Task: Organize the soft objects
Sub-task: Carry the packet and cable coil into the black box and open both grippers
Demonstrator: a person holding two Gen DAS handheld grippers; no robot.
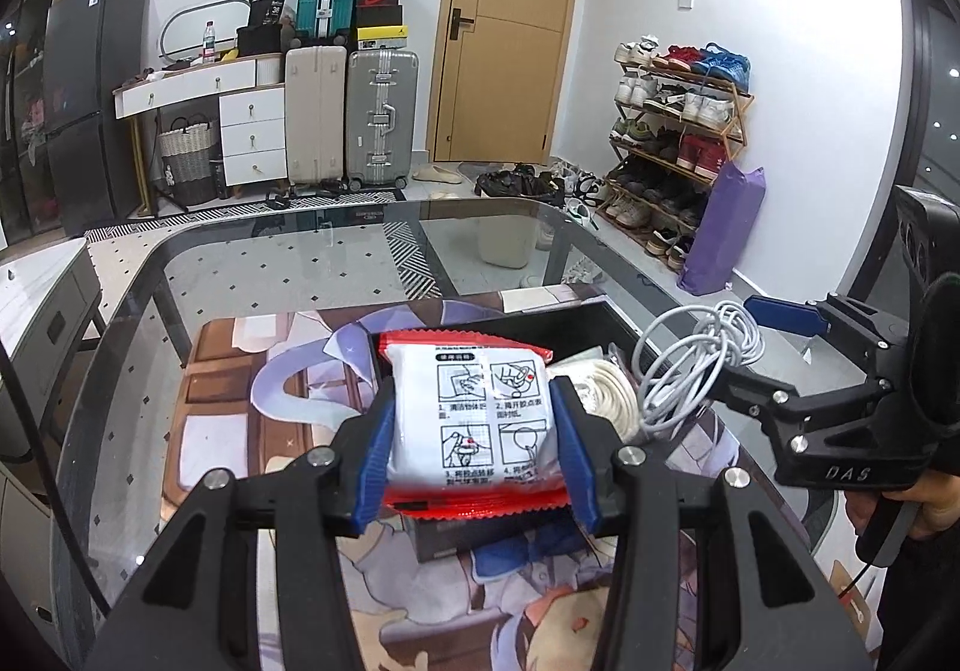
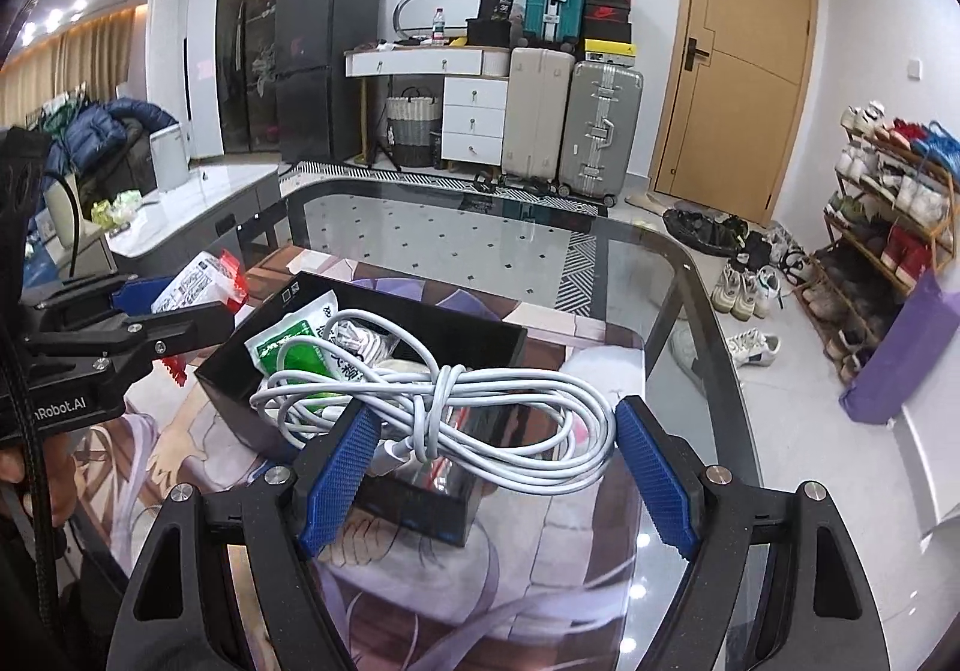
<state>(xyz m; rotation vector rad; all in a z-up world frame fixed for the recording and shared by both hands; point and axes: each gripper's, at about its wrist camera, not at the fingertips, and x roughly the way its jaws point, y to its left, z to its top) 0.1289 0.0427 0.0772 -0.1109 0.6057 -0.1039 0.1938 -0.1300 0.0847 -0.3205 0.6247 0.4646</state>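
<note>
left tongs (image 1: 474, 434) clamped on packet (image 1: 471, 419) | right tongs (image 2: 495, 461) apart around cable (image 2: 444, 413) above box (image 2: 360, 311)

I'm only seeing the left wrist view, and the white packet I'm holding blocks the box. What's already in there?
Observer: A green packet lies inside the box.
Operator: Is the cable in yet?
Observer: The cable is over the box's near end, between the right gripper's wide-set jaws. I can't tell whether they pinch it.
Operator: Is there room for my white packet?
Observer: Probably; the box's far right corner looks bare.
</note>
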